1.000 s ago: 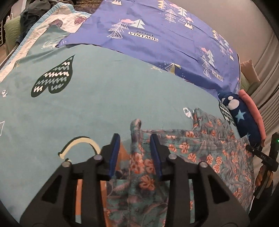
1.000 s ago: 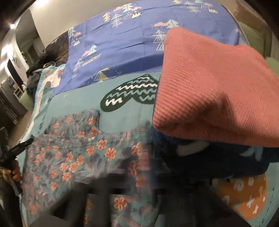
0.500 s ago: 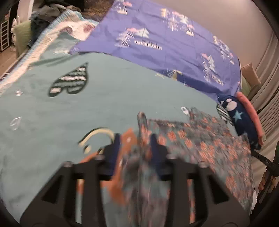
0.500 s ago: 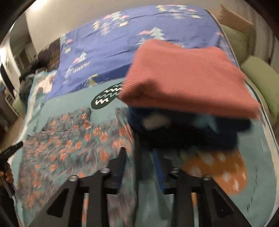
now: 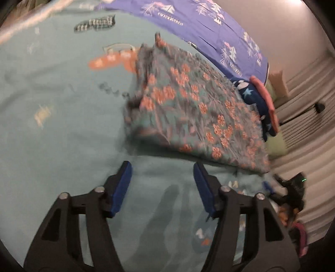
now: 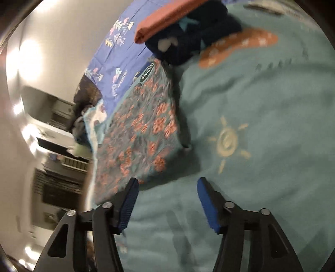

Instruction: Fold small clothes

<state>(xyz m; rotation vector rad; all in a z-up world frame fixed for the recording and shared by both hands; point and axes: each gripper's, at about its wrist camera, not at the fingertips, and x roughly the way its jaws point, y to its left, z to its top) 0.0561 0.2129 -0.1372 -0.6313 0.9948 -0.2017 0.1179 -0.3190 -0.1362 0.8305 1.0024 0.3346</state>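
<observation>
A small teal garment with orange flowers (image 5: 194, 108) lies flat on the teal bedspread (image 5: 62, 117); it also shows in the right wrist view (image 6: 142, 134). My left gripper (image 5: 162, 169) is open and empty, just short of the garment's near edge. My right gripper (image 6: 167, 186) is open and empty, close to the garment's near corner. Both views are blurred by motion.
A folded stack, a pink knit (image 6: 167, 16) on a dark blue starred piece (image 6: 188, 39), sits beyond the garment; it also shows in the left wrist view (image 5: 263, 100). A purple sheet with tree prints (image 5: 209, 25) lies at the back. The other gripper (image 5: 293, 188) shows at the right.
Both grippers let go of the floral garment, opened wide and pulled back from it. The garment now lies flat on the bedspread.
</observation>
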